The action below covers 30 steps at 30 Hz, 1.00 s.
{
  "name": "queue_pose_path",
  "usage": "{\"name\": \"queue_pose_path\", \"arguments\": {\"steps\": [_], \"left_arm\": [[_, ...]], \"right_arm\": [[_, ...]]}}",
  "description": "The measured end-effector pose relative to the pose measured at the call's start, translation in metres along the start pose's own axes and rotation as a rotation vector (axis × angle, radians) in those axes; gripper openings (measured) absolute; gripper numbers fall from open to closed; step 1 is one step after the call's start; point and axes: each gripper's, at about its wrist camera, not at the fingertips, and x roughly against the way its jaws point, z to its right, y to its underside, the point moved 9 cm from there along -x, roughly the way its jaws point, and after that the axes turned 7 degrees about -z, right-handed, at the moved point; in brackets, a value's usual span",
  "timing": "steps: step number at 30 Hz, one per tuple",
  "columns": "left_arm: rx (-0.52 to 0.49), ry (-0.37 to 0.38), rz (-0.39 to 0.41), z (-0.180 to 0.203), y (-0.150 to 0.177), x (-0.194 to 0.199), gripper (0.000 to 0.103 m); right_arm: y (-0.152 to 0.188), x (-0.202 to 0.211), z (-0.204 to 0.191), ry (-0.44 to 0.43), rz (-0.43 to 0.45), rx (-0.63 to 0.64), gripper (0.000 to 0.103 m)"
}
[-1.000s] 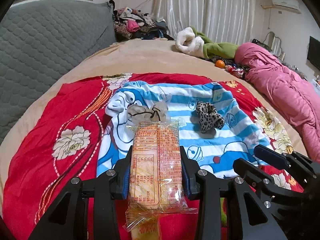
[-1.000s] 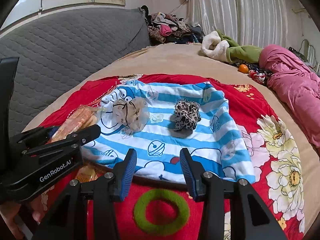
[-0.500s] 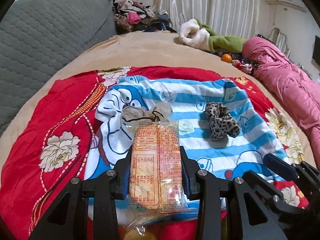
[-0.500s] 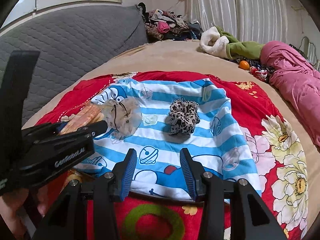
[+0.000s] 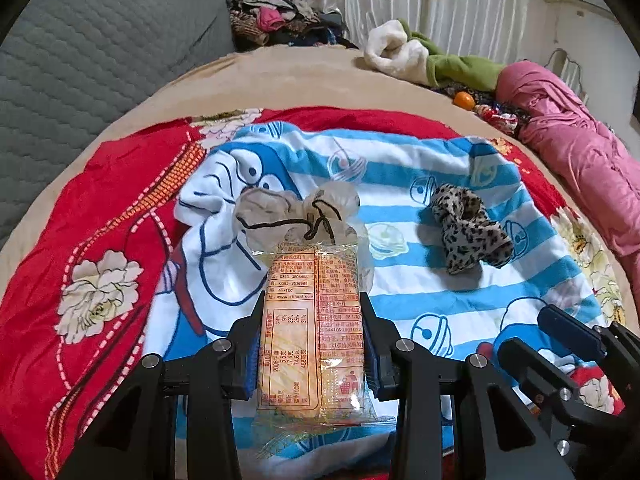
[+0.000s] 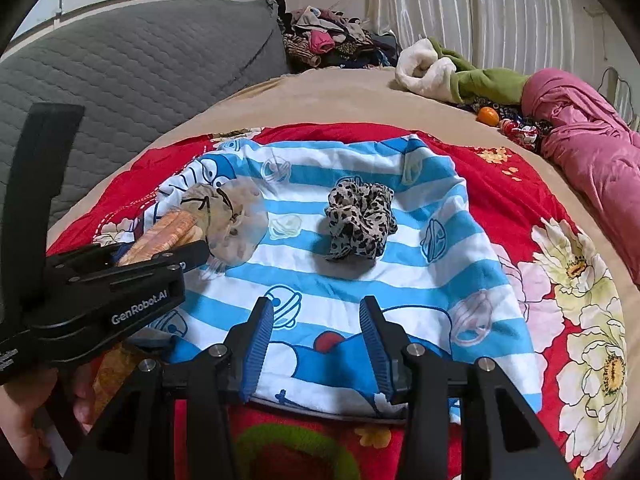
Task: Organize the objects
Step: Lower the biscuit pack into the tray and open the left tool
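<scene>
My left gripper [image 5: 312,312] is shut on an orange cracker packet [image 5: 312,328] and holds it over the near part of a blue-and-white striped cartoon cloth [image 5: 400,184]. A beige sheer scrunchie [image 5: 296,216] lies just beyond the packet's far end. A leopard-print scrunchie [image 5: 468,232] lies on the cloth to the right. My right gripper [image 6: 316,320] is open and empty over the cloth's [image 6: 360,280] near edge, with the leopard scrunchie [image 6: 360,220] ahead of it. A green ring [image 6: 296,452] lies below it, partly hidden. The left gripper with the packet [image 6: 160,236] shows at the left.
The cloth lies on a red floral blanket [image 5: 100,240] on a beige bed. A grey quilted headboard [image 6: 120,80] stands at the left. A pink duvet [image 6: 580,140], a green-and-white garment [image 6: 452,72], an orange [image 6: 488,116] and a clothes pile lie at the back.
Both grippers have moved forward over the striped cloth. The packet's far end now reaches the beige scrunchie. The green ring has slid down toward the bottom edge of the right wrist view.
</scene>
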Motion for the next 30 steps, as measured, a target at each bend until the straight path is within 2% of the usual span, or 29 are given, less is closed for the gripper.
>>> {"name": "queue_pose_path", "arguments": {"steps": [15,20,30], "left_arm": [[0.000,-0.005,-0.049,-0.001,0.012,-0.020,0.041],[0.004,-0.010,-0.042,-0.004,0.013,-0.017,0.041],[0.020,-0.014,-0.066,-0.011,0.018,-0.015,0.059]], "right_arm": [[0.005,-0.006,0.002,-0.002,-0.014,-0.003,0.046],[0.006,-0.008,0.003,0.002,-0.018,-0.005,0.046],[0.006,-0.007,0.002,0.011,-0.023,-0.010,0.046]]}}
